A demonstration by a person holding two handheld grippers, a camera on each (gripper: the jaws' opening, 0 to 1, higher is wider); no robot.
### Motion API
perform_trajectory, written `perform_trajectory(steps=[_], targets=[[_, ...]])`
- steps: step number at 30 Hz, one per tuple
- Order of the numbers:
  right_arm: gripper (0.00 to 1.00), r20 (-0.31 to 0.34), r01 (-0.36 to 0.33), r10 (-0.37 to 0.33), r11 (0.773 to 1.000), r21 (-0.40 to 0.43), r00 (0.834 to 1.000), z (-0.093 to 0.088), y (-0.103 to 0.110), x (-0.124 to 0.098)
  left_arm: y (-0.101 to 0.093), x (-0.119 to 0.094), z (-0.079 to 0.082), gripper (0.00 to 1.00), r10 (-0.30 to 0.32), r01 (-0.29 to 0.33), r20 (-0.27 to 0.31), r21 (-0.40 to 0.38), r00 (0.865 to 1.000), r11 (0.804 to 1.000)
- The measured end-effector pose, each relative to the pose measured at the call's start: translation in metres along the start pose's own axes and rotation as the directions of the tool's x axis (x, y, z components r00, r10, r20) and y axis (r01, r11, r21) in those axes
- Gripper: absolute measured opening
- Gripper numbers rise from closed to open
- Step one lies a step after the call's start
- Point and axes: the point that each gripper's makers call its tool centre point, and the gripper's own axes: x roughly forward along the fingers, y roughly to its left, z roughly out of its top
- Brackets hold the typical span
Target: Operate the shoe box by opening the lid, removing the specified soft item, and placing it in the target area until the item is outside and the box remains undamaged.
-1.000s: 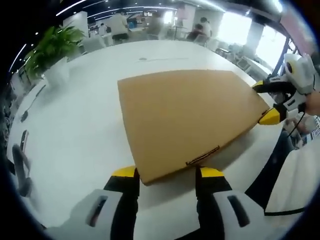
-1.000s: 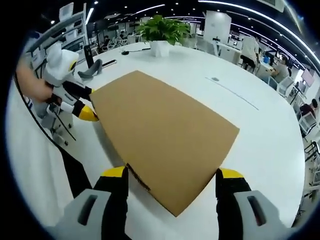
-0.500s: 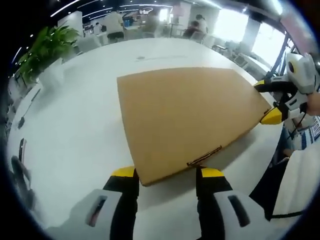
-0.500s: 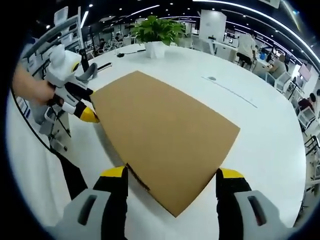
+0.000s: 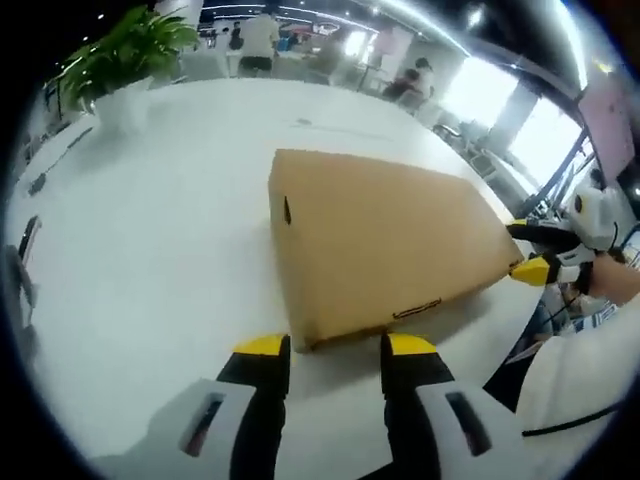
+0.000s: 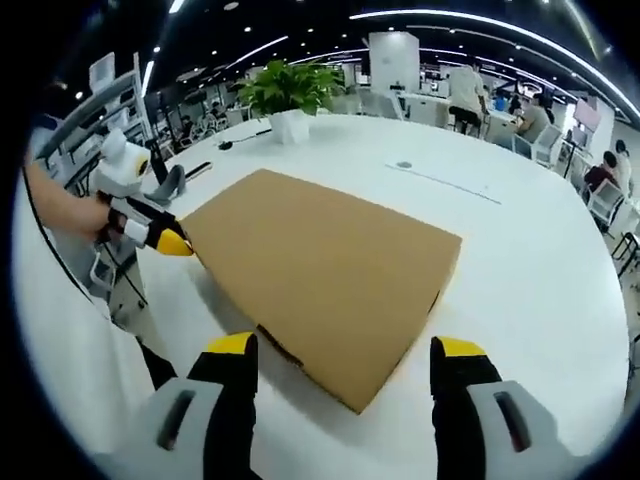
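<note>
One broad white table (image 5: 140, 250) carries everything, smooth and glossy under the ceiling lights. On it lies the shoe box (image 5: 385, 240), flat, matte brown cardboard with crisp edges, lid shut; the soft item must be inside, unseen. Seen from the left gripper view, the left gripper (image 5: 335, 350) stands at six o'clock, jaws spread apart around the near corner, gripping nothing. The right gripper (image 6: 340, 352) likewise gapes wide at the opposite corner. Lifting the lid evenly from both ends should spare the cardboard. A potted plant (image 6: 288, 92) sits at eleven o'clock in the right gripper view.
</note>
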Motion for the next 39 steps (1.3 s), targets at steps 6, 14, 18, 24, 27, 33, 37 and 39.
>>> perform_trajectory(steps=[6, 14, 18, 24, 27, 33, 37, 39], targets=[[0.94, 0.127, -0.039, 0.016, 0.983, 0.181, 0.992, 0.016, 0.004, -0.008, -0.004, -0.013, 0.019, 0.62, -0.072, 0.091, 0.143, -0.136, 0.987, 0.986], [1.0, 0.238, -0.14, 0.038, 0.893, 0.428, 0.97, 0.028, 0.006, -0.021, -0.018, -0.016, 0.032, 0.99, -0.217, 0.307, 0.261, -0.381, 0.941, 0.872], [1.0, 0.268, -0.162, 0.023, 0.846, 0.508, 0.963, 0.031, 0.004, -0.026, -0.02, -0.019, 0.039, 0.99, -0.256, 0.391, 0.323, -0.487, 0.911, 0.781], [1.0, 0.334, -0.22, 0.009, 0.769, 0.6, 0.943, 0.023, 0.001, -0.037, -0.022, -0.032, 0.056, 1.0, -0.33, 0.591, 0.491, -0.67, 0.806, 0.449], [0.98, 0.364, -0.287, 0.037, 0.691, 0.663, 0.931, 0.019, 0.008, -0.04, -0.003, -0.034, 0.059, 1.0, -0.267, 0.597, 0.536, -0.682, 0.801, 0.422], [1.0, 0.458, -0.346, -0.072, 0.554, 0.757, 0.886, 0.016, -0.007, -0.05, -0.021, -0.041, 0.051, 1.0, -0.341, 0.58, 0.469, -0.649, 0.815, 0.493], [1.0, 0.453, -0.342, -0.068, 0.56, 0.755, 0.889, 0.011, -0.004, -0.053, -0.018, -0.05, 0.059, 1.0, -0.336, 0.622, 0.526, -0.608, 0.781, 0.494], [1.0, 0.446, -0.333, -0.056, 0.584, 0.74, 0.893, 0.011, 0.0, -0.054, -0.017, -0.05, 0.057, 1.0, -0.32, 0.619, 0.532, -0.62, 0.784, 0.483]])
